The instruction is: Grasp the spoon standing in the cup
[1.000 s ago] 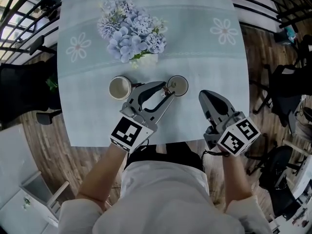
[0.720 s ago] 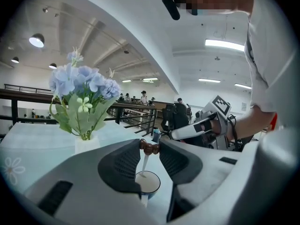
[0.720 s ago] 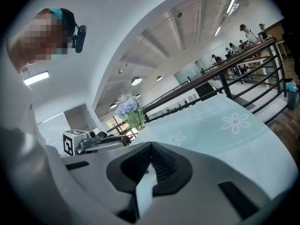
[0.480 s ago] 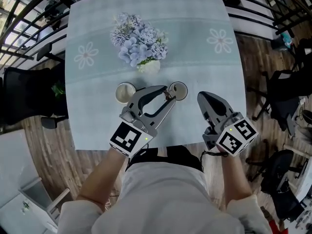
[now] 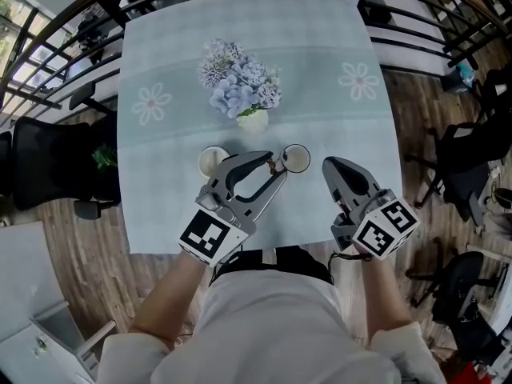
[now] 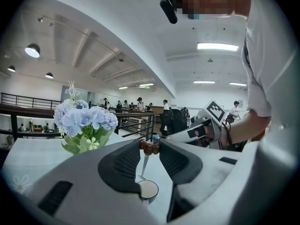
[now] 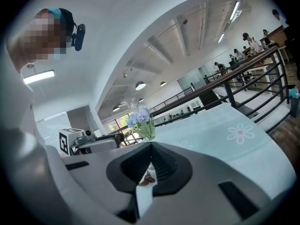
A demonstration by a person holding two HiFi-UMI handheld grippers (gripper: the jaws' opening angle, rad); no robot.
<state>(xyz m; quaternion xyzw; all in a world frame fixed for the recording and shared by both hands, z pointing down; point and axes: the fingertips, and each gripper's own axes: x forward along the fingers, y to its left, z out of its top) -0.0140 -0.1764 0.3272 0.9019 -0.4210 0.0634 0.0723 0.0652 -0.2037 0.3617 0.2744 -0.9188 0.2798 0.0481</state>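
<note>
The left tool (image 6: 150,144) is clamped, its jaws at a middling gap, on the brown beaded wooden top of the slim white-handled spoon (image 6: 144,165). The spoon stands nearly upright with its bowl down in the small round white cup (image 6: 148,190). That cup sits on the counter toward its near edge, to the right of a 2nd white cup (image 5: 212,161).

The right tool (image 7: 150,144) has its jaws pressed together on nothing and hangs free, well to the right of the cup.

The hold looks to be taken, though only at the very tips and on a rounded knob, so the spoon could pivot or slip; steady pressure seems wise. Any lift should run straight along the handle, so the bowl clears the rim without dragging; the cup looks light and might tip or follow. The idle right tool could steady it if needed.

The counter is square and covered by a pale blue-green cloth (image 5: 336,118) printed with white daisies; the cloth may slide or ruck under a dragged cup. A bunch of pale blue and lilac flowers (image 5: 240,90) stands just behind both cups.

Around the counter are black railings (image 5: 48,62), black chairs (image 5: 48,166) and a wood-plank floor (image 5: 72,254). The gripper views show a large open hall with round ceiling lamps (image 6: 32,50) and people far off.
</note>
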